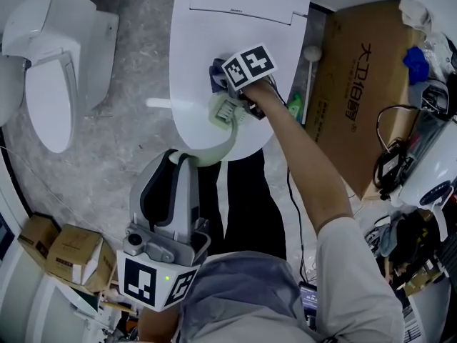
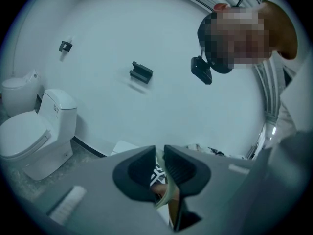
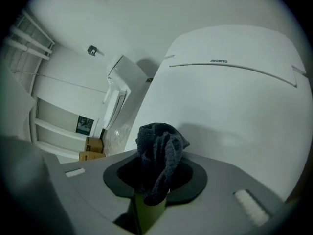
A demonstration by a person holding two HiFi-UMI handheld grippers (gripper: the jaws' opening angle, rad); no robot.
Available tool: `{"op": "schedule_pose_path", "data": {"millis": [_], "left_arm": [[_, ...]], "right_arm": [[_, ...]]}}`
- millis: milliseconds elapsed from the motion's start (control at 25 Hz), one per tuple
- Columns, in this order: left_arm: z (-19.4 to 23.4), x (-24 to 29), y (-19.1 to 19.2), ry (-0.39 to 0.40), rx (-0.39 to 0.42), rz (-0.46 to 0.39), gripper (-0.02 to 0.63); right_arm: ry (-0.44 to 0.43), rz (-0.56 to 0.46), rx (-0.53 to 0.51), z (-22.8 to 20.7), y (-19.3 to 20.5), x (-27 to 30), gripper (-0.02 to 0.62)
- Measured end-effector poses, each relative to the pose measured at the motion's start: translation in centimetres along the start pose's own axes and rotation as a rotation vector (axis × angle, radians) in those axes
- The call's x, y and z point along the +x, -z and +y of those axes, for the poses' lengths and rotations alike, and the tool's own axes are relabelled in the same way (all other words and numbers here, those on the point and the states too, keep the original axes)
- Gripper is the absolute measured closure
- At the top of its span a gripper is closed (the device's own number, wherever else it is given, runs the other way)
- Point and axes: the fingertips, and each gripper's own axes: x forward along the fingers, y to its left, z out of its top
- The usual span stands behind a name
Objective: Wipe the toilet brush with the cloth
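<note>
Our left gripper (image 2: 160,154) pinches the handle of the pale green plastic toilet brush (image 1: 226,111); our right gripper (image 3: 155,179) clamps a dark grey terry cloth (image 3: 159,151), apparently against its bristles.

I see a dark blue-grey cloth (image 3: 159,165) in my grey right gripper (image 3: 154,182) and a pale green toilet brush (image 1: 227,113) in my grey left gripper (image 2: 160,173). Both grippers carry black-and-white square markers. The toilet lid (image 1: 243,34) is white and the cardboard box (image 1: 357,84) is brown.
</note>
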Motion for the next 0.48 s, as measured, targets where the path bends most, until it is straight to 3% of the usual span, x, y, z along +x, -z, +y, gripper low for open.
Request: {"op": "schedule_pose_path", "data": {"millis": [200,480], "left_arm": [[-0.1,0.3,0.0,0.007,0.003,0.002,0.606],[-0.1,0.5,-0.2,0.011,0.006,0.006,0.606]], "right_arm": [[0.030,-0.044,0.061,-1.3,0.4,-0.6,0.489],[-0.006,-0.107,0.199,-2.1,0.8,-1.1,0.488]]}}
